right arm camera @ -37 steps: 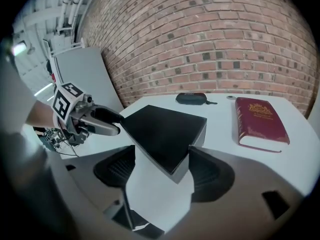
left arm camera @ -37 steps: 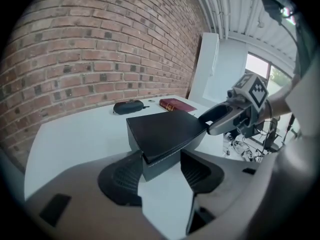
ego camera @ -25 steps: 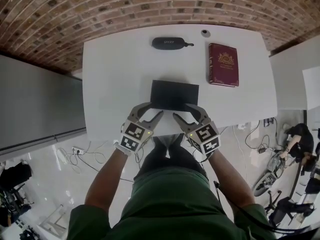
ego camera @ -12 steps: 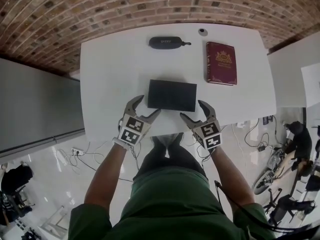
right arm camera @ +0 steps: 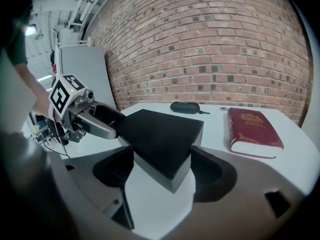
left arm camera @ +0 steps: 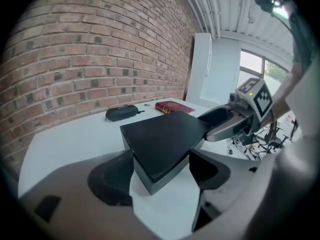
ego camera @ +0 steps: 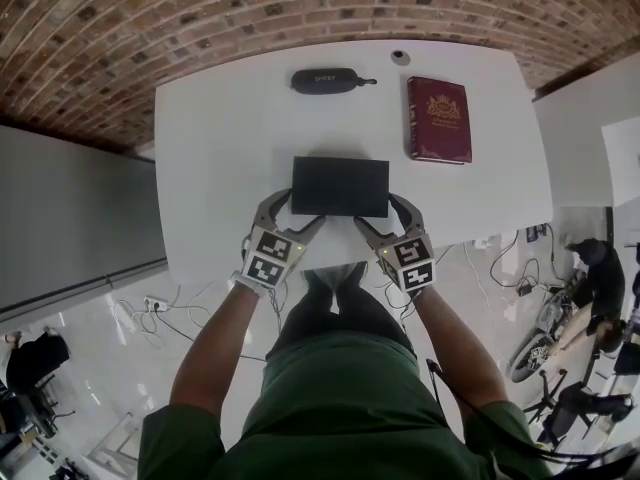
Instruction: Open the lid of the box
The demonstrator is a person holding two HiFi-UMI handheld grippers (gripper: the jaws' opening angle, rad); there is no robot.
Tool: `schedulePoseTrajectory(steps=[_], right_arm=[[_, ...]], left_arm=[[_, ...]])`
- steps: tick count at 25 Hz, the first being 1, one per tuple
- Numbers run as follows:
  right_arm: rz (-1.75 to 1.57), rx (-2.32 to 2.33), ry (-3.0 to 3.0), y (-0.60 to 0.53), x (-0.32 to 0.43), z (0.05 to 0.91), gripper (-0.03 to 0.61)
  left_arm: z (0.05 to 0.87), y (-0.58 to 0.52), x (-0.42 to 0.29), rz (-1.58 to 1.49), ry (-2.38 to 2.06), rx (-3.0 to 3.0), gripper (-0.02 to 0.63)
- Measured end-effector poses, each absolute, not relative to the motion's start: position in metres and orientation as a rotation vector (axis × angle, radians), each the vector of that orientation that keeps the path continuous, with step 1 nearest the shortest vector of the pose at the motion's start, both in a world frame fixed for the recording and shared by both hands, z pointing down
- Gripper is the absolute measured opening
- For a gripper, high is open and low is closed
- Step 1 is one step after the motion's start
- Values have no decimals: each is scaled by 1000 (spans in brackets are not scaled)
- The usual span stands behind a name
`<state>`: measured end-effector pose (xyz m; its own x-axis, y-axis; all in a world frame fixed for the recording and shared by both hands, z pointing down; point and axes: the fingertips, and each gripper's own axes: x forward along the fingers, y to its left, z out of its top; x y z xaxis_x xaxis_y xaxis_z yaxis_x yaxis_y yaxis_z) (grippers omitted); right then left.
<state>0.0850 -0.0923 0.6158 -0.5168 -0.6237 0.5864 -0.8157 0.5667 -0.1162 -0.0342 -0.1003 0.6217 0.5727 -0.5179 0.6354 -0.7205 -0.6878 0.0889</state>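
After L gripper (ego camera: 298, 211), R gripper (ego camera: 380, 211) just spread, box (ego camera: 340, 186) corners between, prob. untouched.

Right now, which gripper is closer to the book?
Right. The right gripper straddles the front box corner on the book side; the left gripper straddles the other. Both jaws have just been opening.

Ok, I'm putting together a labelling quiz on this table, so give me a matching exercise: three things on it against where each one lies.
Things:
1. black box
2. red book
3. black zipped case

Places:
A. along the far edge of the white table, left of the book
B. nearest the person, mid-table, lid shut
C. far right part, lying flat and closed

Pairs: 1-B; 2-C; 3-A
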Motion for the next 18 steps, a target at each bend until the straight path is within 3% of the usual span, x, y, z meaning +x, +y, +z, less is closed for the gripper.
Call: schedulePoseTrajectory(steps=[7, 8, 9, 10, 11, 12, 15, 18], right_arm=[[676, 1164, -2285, -95, 87, 616, 348], [742, 1192, -2285, -96, 90, 616, 344], [824, 1235, -2280, -97, 95, 616, 329], [888, 1273, -2268, -100, 99, 615, 241], [907, 1289, -2259, -101, 102, 614, 228], [888, 1282, -2259, -102, 103, 613, 235], [761, 1187, -2299, -99, 97, 610, 262], [592, 1123, -2338, -99, 91, 604, 282]], left_arm=[[611, -109, -37, 591, -1094, 2267, 325], [609, -113, -42, 536, -1134, 2206, 220], [609, -116, -46, 515, -1161, 2177, 201], [609, -115, -47, 518, -1168, 2180, 204], [608, -113, -45, 529, -1154, 2201, 206], [607, -109, -40, 542, -1121, 2231, 216], [608, -96, -27, 620, -1005, 2324, 350], [619, -91, -27, 789, -989, 2415, 377]])
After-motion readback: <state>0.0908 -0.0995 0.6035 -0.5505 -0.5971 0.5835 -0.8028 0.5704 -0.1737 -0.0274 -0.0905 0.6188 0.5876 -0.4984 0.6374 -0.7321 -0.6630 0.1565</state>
